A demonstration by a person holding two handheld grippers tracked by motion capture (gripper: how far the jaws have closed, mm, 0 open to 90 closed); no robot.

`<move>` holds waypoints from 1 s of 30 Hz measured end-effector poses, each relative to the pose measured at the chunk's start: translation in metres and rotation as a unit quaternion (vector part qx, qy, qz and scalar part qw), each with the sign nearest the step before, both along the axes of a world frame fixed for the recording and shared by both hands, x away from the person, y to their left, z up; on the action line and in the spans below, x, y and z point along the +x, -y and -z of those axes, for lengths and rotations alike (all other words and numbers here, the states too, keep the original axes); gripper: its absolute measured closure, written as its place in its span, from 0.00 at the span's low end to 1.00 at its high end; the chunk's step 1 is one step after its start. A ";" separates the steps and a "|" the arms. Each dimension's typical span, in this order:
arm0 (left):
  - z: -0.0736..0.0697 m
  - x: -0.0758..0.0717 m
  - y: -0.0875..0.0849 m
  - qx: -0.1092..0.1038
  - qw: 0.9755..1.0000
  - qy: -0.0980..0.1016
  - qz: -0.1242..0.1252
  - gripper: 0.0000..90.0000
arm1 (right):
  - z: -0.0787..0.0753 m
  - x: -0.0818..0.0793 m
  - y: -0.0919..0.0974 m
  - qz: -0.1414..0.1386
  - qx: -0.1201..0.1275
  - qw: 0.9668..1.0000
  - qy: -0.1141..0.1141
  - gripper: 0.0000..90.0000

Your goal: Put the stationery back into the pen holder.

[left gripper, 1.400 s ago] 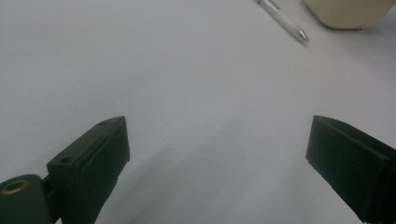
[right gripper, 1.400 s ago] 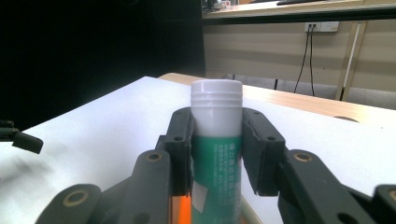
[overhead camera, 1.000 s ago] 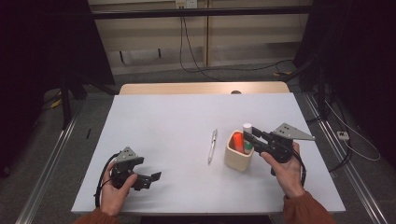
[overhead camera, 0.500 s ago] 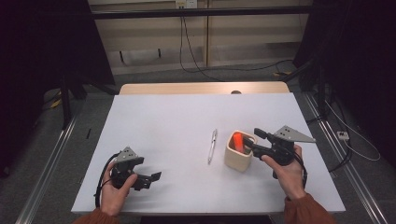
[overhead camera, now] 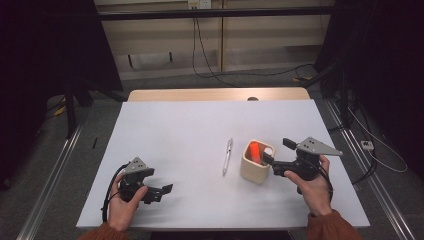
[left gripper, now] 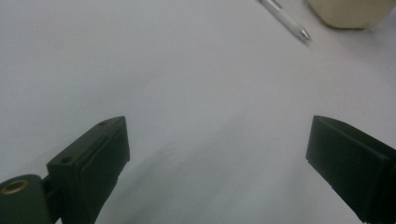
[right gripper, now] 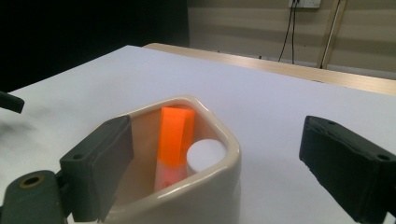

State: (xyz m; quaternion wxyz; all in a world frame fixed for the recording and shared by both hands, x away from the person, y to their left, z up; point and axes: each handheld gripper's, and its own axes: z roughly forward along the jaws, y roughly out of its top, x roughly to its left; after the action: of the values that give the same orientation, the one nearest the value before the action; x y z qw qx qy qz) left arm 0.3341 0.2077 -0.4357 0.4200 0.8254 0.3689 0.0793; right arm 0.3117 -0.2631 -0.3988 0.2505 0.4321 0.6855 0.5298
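Your right gripper (overhead camera: pixel 268 165) sits at the near-right rim of the cup (overhead camera: pixel 257 162), jaws just opened wide, matte black pads gripping nothing. In the right gripper view (right gripper: pixel 215 163) one pad hangs over the cup's mouth and the other stands clear outside its wall.

Cup: cream, glossy, rounded-triangle mouth, thick smooth rim (right gripper: pixel 205 186). Inside it, straight ahead of your jaws, a marker (right gripper: pixel 173 140) with a flat translucent orange cap leans on the far wall; a white round end (right gripper: pixel 205 155) sits beside it, touching or nearly so. From the high view you get the orange (overhead camera: pixel 255 151) but not the white end.

Beyond the cup, just past its far side, a slim silver-white pen (overhead camera: pixel 227 156) lies flat on the table (overhead camera: pixel 190 135), apart from the cup.

Your left gripper (overhead camera: pixel 160 190) rests low near the front edge, well apart from all this, jaws wide and empty. Its own view (left gripper: pixel 215 154) shows bare matte white tabletop between the pads, with the pen tip (left gripper: pixel 292 21) and cup base (left gripper: pixel 350 11) far ahead.

Table: smooth white top, a pale wood strip (overhead camera: pixel 215 95) along the far edge. Broad open surface left of the pen; less room between your right hand (overhead camera: pixel 315 187) and the table's right edge.
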 end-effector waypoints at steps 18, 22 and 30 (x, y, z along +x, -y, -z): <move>0.004 0.016 0.012 -0.003 1.000 -0.002 -0.012 0.07 | 0.019 -0.021 0.028 0.016 -0.004 1.000 -0.012 0.10; 0.002 0.021 0.019 -0.001 1.000 0.001 -0.019 0.07 | 0.027 -0.021 0.031 0.015 -0.009 1.000 -0.022 0.09; -0.009 0.015 0.032 -0.007 0.999 0.033 -0.007 0.07 | 0.037 -0.032 0.030 0.008 -0.030 0.999 -0.035 0.09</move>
State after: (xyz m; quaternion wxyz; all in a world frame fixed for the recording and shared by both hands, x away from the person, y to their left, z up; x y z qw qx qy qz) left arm 0.3490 0.1758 -0.4268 0.4369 0.8170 0.3608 0.1070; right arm 0.2796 -0.2929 -0.4354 0.2437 0.4478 0.7061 0.4914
